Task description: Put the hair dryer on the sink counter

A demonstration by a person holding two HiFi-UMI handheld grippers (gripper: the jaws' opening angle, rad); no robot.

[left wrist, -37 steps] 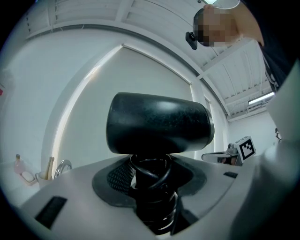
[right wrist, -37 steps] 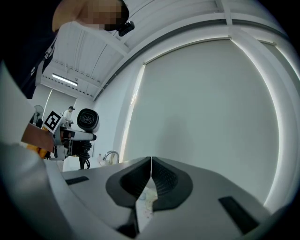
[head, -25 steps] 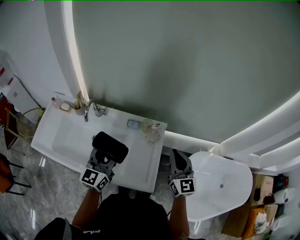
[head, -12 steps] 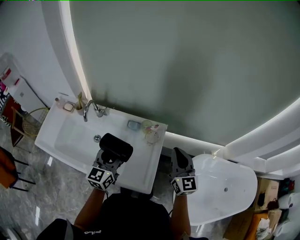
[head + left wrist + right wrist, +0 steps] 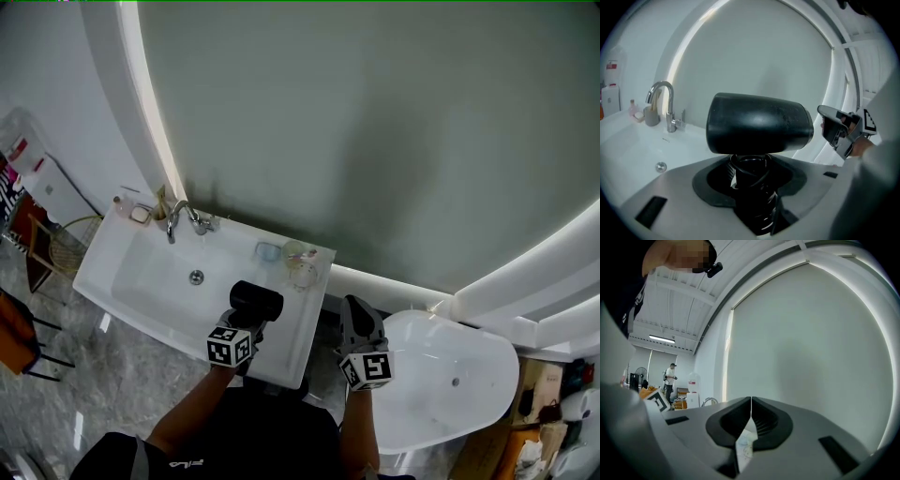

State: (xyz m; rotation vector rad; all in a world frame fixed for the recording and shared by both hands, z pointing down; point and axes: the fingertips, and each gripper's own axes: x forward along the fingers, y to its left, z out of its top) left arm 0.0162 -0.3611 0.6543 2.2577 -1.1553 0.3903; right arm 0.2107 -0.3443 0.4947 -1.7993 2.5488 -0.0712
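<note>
The left gripper [image 5: 242,325] is clamped on the hair dryer's [image 5: 256,300] cord-wrapped handle, over the sink counter [image 5: 292,330] by the basin's right edge. Released carelessly, the top-heavy dryer could topple into the basin or off the front. The right gripper [image 5: 358,314] has its jaws together and holds nothing.

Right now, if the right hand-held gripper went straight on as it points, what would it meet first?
Probably the grey wall panel; the right hand-held gripper has nothing nearer ahead, though depth is unclear.
</note>
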